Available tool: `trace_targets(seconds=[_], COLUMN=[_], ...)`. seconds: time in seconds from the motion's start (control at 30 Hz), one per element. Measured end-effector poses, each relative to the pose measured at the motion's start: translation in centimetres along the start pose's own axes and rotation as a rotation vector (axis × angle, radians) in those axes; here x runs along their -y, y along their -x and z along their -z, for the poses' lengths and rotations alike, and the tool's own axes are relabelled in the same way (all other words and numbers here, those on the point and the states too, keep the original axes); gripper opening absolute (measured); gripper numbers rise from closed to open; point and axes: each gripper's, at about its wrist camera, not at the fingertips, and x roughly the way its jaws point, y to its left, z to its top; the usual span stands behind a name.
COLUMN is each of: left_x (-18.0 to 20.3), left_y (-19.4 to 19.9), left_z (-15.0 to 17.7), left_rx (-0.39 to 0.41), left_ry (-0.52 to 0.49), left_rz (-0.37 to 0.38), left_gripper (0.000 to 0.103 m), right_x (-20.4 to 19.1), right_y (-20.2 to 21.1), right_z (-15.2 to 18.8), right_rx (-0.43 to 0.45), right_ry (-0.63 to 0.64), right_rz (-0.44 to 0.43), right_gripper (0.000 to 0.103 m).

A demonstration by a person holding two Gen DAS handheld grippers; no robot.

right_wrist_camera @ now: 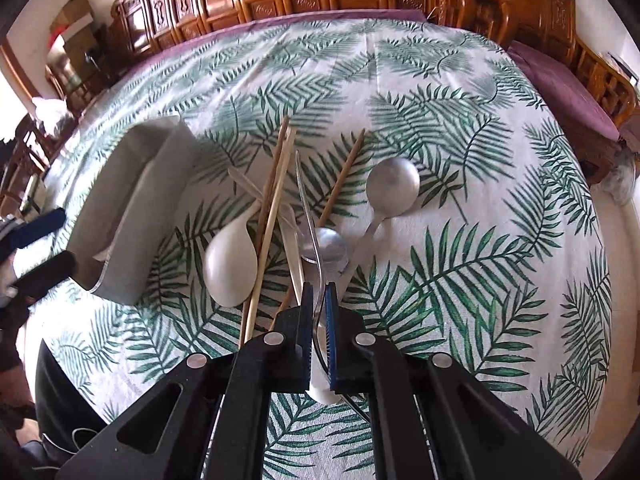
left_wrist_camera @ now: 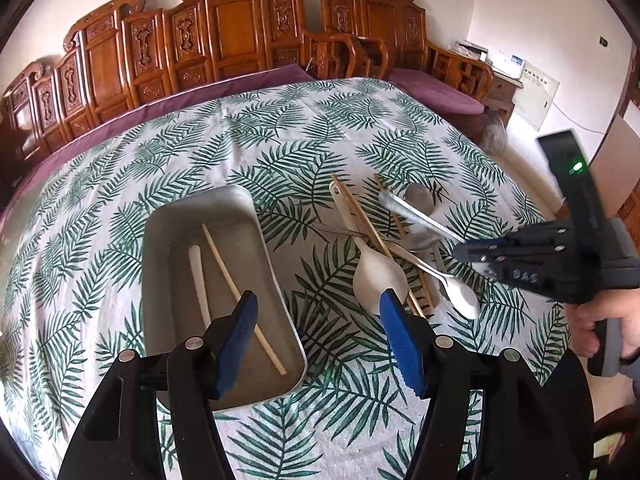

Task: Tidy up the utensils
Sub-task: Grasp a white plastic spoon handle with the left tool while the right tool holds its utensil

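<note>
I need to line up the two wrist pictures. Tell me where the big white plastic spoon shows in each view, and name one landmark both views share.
Left wrist view: the white plastic spoon lies right of centre, bowl towards the camera, just above the left gripper's right pad, at the left edge of the utensil pile.
Right wrist view: the white plastic spoon lies left of centre, bowl towards the camera, between the tray and the chopsticks.
Shared landmark: the metal tray, left of the spoon in both.

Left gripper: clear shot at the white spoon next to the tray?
Probably yes. The left gripper is open and empty, with the white spoon right by its fingertip. Chopsticks cross its handle; the bowl is uncovered.
</note>
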Motion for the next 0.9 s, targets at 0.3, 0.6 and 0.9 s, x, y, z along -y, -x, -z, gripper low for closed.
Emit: trace_targets(seconds=[0.3, 0.6, 0.9], left_x=[2.3, 3.6, 3.0], left_y=[-3.6, -7.8, -12.3], left_z=[-2.0, -3.6, -5.0], left_rx=[-0.046, -0.101, -0.223], left_ry=[-0.006, 0.01, 0.072], left_rz=[0.031, 0.037, 0.042], left_gripper=[0.061, 0.052, 0.036], right_x=[0.8, 2.6, 4.0], right_y=[1.5, 1.5, 1.4], right_z=[0.5, 2.5, 3.3], right_rx=[0.03, 0.026, 0.032], right_ry=[-0.012, -0.046, -0.081], right_rz=[-0.017, -0.035, -0.055], right_gripper=[0.007, 0.007, 0.007])
